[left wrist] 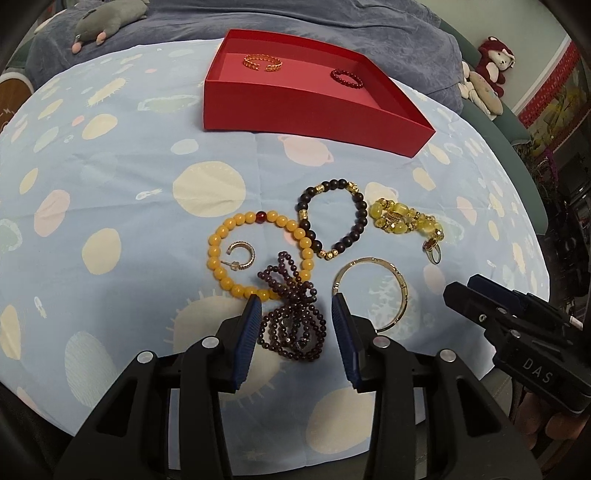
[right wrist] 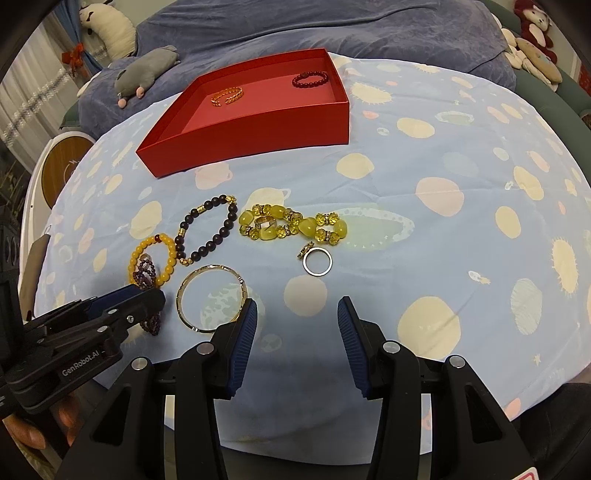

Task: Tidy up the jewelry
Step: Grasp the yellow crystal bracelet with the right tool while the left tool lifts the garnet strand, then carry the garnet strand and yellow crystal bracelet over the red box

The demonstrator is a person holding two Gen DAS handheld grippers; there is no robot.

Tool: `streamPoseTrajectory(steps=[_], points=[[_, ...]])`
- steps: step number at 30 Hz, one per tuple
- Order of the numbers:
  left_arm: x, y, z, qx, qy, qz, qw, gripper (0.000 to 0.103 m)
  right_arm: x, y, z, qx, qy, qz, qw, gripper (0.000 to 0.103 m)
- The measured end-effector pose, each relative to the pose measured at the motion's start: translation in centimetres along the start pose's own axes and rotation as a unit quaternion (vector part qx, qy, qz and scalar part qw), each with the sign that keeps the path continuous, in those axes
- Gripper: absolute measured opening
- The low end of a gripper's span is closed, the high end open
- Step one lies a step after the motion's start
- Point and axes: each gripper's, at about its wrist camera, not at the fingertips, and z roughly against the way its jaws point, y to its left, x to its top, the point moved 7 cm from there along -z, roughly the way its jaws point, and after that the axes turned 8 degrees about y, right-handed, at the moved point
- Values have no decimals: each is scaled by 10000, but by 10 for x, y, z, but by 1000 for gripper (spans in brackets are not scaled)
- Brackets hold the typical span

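Note:
A red box (left wrist: 295,114) (right wrist: 258,129) holds a gold cuff (left wrist: 263,62) and a red bead bracelet (left wrist: 347,78). In front of it lie an orange bead bracelet (left wrist: 236,221), a gold hoop earring (left wrist: 242,255), a black bead bracelet (left wrist: 360,216), a yellow crystal bracelet (left wrist: 400,218) (right wrist: 291,223), a gold bangle (left wrist: 400,284) (right wrist: 184,291), a silver ring (right wrist: 317,261) and a purple bead strand (left wrist: 291,325). My left gripper (left wrist: 295,308) is open, its fingers either side of the purple strand. My right gripper (right wrist: 297,310) is open and empty, just right of the bangle.
The jewelry lies on a round table with a blue spotted cloth (left wrist: 110,221). Stuffed toys (left wrist: 107,22) (right wrist: 147,74) lie on a blue blanket behind. My right gripper shows in the left wrist view (left wrist: 517,325) at the table's right edge.

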Motion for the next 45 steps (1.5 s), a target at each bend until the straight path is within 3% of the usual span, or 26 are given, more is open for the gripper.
streamPoseTrajectory(steps=[3,5,8,16,25,29,43,45], points=[[1,2,0,-101,7,72,9999,23,1,0,-1,-17,-4,10,10000,45],[3,1,2,-155,-17,48,9999,11,2,-1,-2,-19,-6,4,10000,45],[5,-2,7,-124,-94,-59,9999,4,9,-3,-4,-19,-37,13,10000,45],[15,-13,18,-184,-189,-171,9995,3,40,0,-12,-13,-126,194,9997,41],[26,-14,21,-230,-187,-121,9995,3,55,-1,-34,-79,55,476,9988,13],[29,-13,21,-244,-165,-87,9995,3,56,2,-33,30,58,511,9987,10],[59,-23,56,-201,-353,-295,9987,3,88,31,40,643,-450,520,9956,9],[71,-23,63,-184,-398,-336,9985,3,98,36,52,662,-524,598,9946,1]])
